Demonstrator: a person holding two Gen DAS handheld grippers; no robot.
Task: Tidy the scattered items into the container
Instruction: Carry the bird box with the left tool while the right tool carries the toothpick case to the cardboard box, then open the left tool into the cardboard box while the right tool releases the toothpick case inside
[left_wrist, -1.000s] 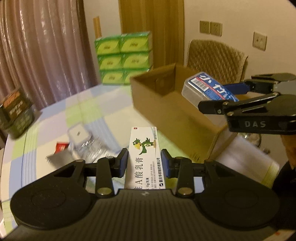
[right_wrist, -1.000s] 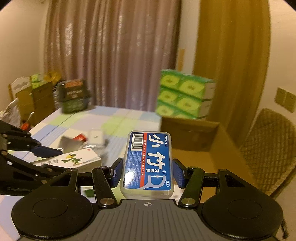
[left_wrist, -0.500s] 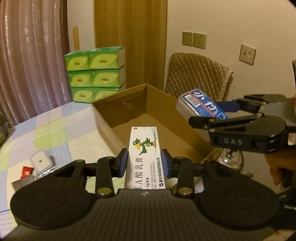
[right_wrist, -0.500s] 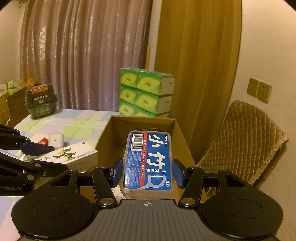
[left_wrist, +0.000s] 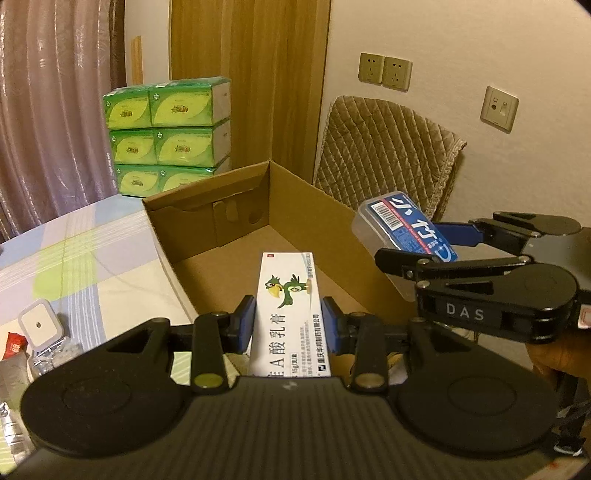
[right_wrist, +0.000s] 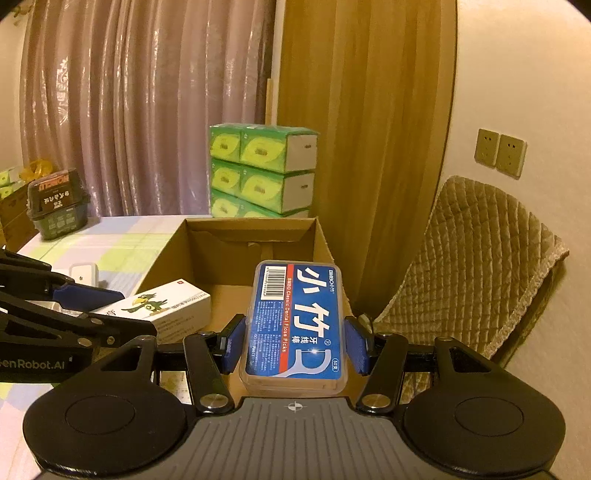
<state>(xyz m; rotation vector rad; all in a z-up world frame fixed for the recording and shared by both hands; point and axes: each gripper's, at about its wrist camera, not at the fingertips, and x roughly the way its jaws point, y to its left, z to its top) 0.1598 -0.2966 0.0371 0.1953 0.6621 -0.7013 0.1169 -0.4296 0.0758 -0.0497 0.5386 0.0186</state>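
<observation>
My left gripper (left_wrist: 289, 325) is shut on a white ointment box (left_wrist: 288, 295) with a green bird on it, held over the near edge of the open cardboard box (left_wrist: 207, 225). My right gripper (right_wrist: 295, 345) is shut on a clear floss-pick case (right_wrist: 297, 317) with a blue label, held above the cardboard box (right_wrist: 251, 254) near its right wall. In the left wrist view the right gripper (left_wrist: 428, 247) and the floss-pick case (left_wrist: 402, 225) hang at the right. The ointment box (right_wrist: 162, 306) and the left gripper (right_wrist: 110, 310) show at the left of the right wrist view. The box looks bare inside.
A small white square item (left_wrist: 38, 326), a red packet (left_wrist: 14, 349) and foil packaging (left_wrist: 11, 373) lie on the checked tablecloth (left_wrist: 74, 266) at the left. Stacked green tissue packs (left_wrist: 166, 133) stand behind the box. A padded chair (left_wrist: 384, 155) is at the right, a dark basket (right_wrist: 59, 203) far left.
Both grippers have swung right with their items, from over the table to over the cardboard box. The scattered items have slid to the left edge of view.
</observation>
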